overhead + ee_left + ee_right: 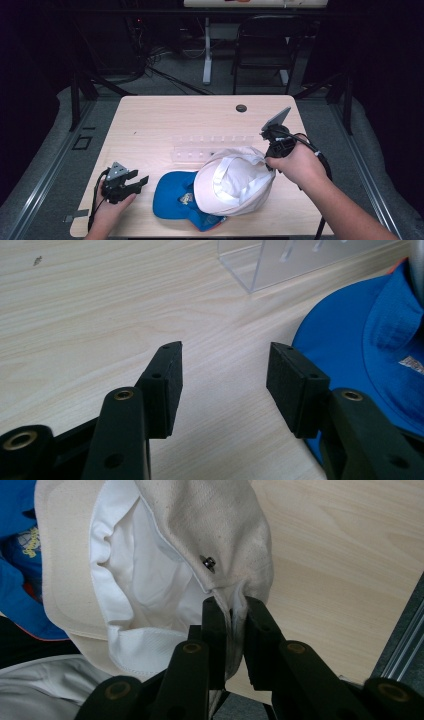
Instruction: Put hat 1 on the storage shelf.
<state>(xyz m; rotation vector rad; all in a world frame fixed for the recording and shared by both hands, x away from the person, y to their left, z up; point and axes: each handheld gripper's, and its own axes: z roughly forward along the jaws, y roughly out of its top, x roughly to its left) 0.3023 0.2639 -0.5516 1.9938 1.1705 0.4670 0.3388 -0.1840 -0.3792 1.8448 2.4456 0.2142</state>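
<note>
Right tongs [231,611] clamp the white cap [234,181] by its rim, lifted over the blue cap [175,196]; left tongs [223,385] rest apart on the table [165,120].

Two caps were set at the table's [150,115] near edge, the upturned cap [232,182] overlapping the right part of the flat cap [172,197]. A clear rack [200,147] was placed just behind both. The left gripper [137,181] was positioned left of the flat cap, the right gripper [272,152] at the upturned cap's right rim.
</note>
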